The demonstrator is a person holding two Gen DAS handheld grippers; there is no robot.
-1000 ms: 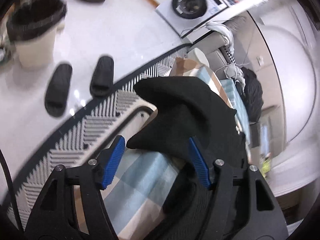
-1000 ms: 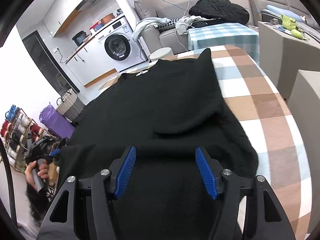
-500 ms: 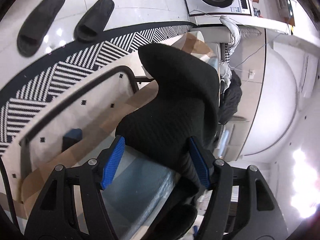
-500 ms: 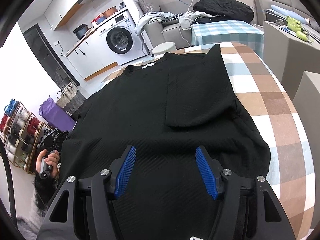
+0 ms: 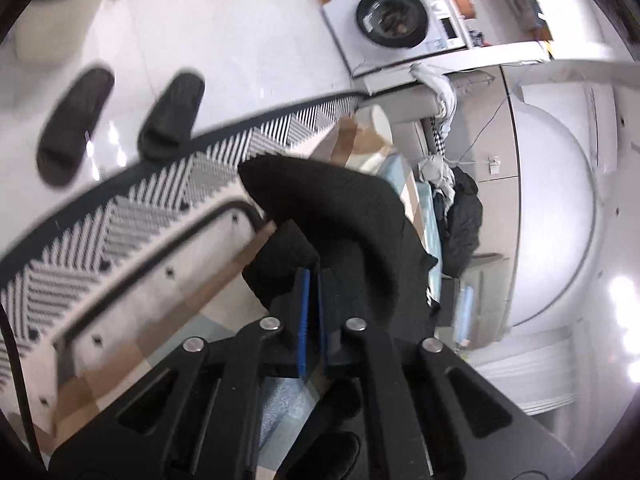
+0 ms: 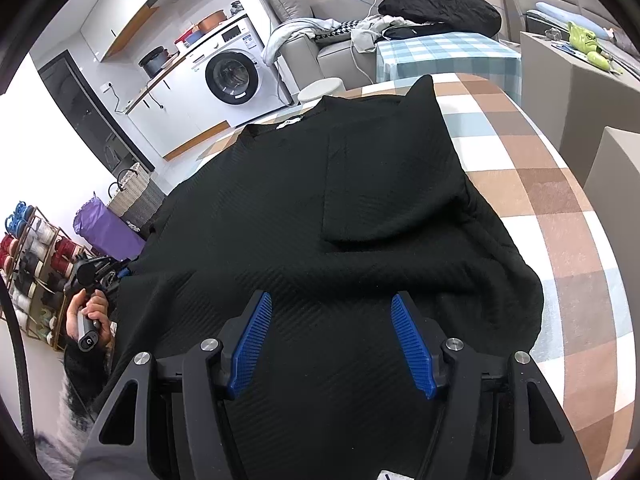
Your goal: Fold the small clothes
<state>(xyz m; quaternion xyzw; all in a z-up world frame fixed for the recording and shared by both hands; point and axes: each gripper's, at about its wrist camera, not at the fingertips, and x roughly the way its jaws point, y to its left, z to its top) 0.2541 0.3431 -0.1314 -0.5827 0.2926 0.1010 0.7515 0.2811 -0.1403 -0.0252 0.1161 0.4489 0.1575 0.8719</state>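
Note:
A black textured shirt (image 6: pixel 320 200) lies spread on the table's checked cloth (image 6: pixel 560 200), collar at the far side. One sleeve (image 6: pixel 392 168) is folded over the body. My right gripper (image 6: pixel 330 298) hovers open over the near part of the shirt, with nothing between its pads. In the left wrist view, my left gripper (image 5: pixel 314 280) is shut on the edge of the other black sleeve (image 5: pixel 340 208), which bunches up past the table's edge. The right wrist view shows the left gripper (image 6: pixel 100 272) small at the far left, with a hand (image 6: pixel 88 320) around its grip.
A washing machine (image 6: pixel 232 76) and a sofa heaped with clothes (image 6: pixel 436 8) stand beyond the table. Two black slippers (image 5: pixel 168 112) lie on the floor by a striped rug (image 5: pixel 120 208). A shoe rack (image 6: pixel 28 264) and baskets sit at the left.
The left gripper's jaws have closed on the sleeve edge that lay between them, and it has dropped and rolled a little. The right gripper has stayed open over the shirt.

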